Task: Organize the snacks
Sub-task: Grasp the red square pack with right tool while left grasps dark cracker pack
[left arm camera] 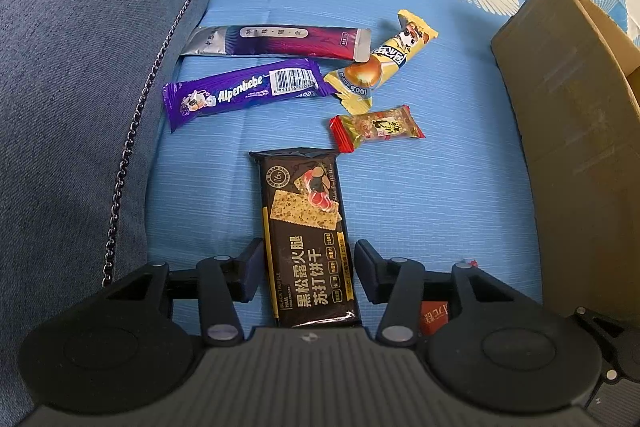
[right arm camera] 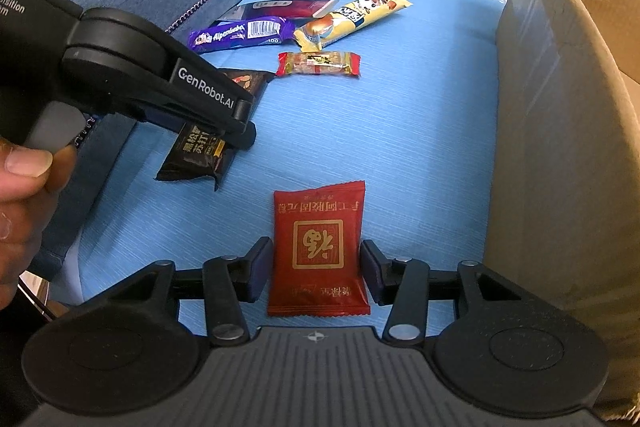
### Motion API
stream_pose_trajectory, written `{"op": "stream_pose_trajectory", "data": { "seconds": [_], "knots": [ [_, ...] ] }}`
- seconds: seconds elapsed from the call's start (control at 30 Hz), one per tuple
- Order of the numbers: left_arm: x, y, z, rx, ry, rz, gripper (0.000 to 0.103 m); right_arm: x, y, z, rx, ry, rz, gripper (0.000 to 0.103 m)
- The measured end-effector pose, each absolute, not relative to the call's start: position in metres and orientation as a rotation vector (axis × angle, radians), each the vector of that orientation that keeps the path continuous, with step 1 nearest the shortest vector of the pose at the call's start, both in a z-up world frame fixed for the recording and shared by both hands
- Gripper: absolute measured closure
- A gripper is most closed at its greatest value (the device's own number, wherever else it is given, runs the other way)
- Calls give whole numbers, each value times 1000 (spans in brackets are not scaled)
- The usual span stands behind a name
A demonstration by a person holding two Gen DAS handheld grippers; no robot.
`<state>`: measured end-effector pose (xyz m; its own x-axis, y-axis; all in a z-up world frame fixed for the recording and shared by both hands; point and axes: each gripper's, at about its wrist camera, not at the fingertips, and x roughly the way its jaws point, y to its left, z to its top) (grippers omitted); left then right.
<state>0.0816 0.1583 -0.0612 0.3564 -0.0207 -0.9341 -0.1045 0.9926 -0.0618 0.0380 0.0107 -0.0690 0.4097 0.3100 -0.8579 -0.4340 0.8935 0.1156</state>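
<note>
My left gripper is open, its jaws on either side of a dark brown cracker pack lying on the blue sheet, small gaps both sides. My right gripper is open around a red sachet, jaws close to its edges. In the right wrist view the left gripper sits low over the cracker pack. Farther back lie a purple Alpenliebe bar, a silver-purple stick, a yellow bar and a small red-gold candy.
An open cardboard box stands to the right on the blue patterned sheet; it also shows in the right wrist view. A grey-blue cushion with a metal chain borders the left.
</note>
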Motion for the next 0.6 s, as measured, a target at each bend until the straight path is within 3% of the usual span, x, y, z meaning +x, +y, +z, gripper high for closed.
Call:
{"op": "stream_pose_trajectory", "data": {
  "seconds": [0.6],
  "knots": [
    [82, 158, -62, -111, 1205, 54, 49, 36, 10, -67, -146, 1028, 471, 60]
  ]
}}
